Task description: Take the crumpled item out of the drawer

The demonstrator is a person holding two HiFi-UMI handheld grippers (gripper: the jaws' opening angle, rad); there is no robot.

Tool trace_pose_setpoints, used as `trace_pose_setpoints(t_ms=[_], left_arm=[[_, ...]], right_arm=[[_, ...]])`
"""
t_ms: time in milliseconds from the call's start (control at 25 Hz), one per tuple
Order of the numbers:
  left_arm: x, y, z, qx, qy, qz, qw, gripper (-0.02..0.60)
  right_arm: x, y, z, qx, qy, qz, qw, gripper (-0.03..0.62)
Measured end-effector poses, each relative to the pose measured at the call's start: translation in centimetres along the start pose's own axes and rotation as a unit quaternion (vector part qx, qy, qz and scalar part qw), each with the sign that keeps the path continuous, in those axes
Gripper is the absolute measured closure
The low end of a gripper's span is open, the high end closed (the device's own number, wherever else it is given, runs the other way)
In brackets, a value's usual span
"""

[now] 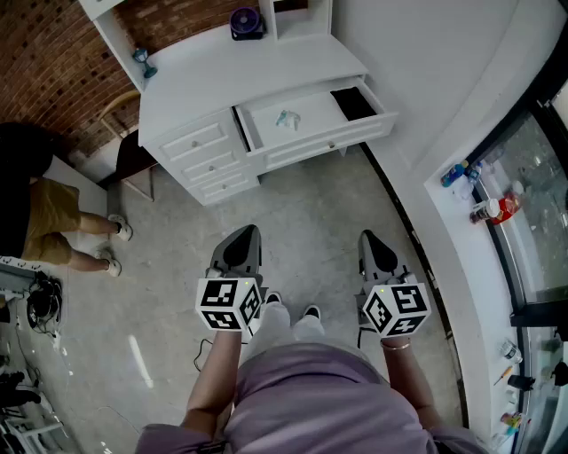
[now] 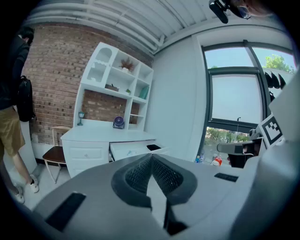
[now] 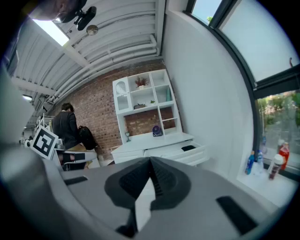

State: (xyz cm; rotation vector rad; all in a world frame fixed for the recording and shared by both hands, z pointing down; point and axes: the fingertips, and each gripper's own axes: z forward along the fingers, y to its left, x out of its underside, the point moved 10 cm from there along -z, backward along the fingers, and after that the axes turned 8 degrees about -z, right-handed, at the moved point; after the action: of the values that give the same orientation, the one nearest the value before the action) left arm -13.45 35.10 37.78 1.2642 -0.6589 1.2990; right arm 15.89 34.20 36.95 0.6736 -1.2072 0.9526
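Observation:
The white desk point(image 1: 222, 71) stands at the top of the head view with its wide drawer point(image 1: 355, 133) pulled out. A small crumpled teal and white item point(image 1: 287, 118) lies in the drawer's left part. A dark opening point(image 1: 355, 102) shows at the drawer's right end. My left gripper point(image 1: 245, 234) and right gripper point(image 1: 368, 238) hang side by side over the floor, well short of the desk. Both point toward it. Each is shut with nothing between its jaws, as the left gripper view point(image 2: 151, 157) and the right gripper view point(image 3: 151, 161) show. The open drawer point(image 2: 133, 149) appears far ahead in both gripper views point(image 3: 180, 152).
A person point(image 1: 35, 204) stands at the left beside a wooden chair point(image 1: 124, 155). A small fan point(image 1: 246, 22) sits at the desk's back. Bottles point(image 1: 493, 208) line the curved window sill on the right. Cables and gear point(image 1: 40, 306) lie at the lower left. Grey floor point(image 1: 302, 213) lies between me and the desk.

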Motion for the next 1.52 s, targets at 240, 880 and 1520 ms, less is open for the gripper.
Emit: trace_pose_setpoints(t_ms=[240,880,1520], left_arm=[[0.1,-0.4,-0.4,0.001,-0.005,0.003,1.0,0.58],[-0.9,-1.0,3.0,0.001,-0.005,-0.002,1.0,0.434],[-6.4,5.6,18.4,0.009,0.007,0.01,0.9999,0.362]], right_arm=[[-0.1,0.2,-0.3,-0.013,-0.015,-0.007,1.0,0.592],[0.2,-2.1,0.8,-0.027,-0.019,0.002,0.999,0.592],[-3.2,-6.4,15.0,-0.004,-0.02,0.009,1.0,0.592]])
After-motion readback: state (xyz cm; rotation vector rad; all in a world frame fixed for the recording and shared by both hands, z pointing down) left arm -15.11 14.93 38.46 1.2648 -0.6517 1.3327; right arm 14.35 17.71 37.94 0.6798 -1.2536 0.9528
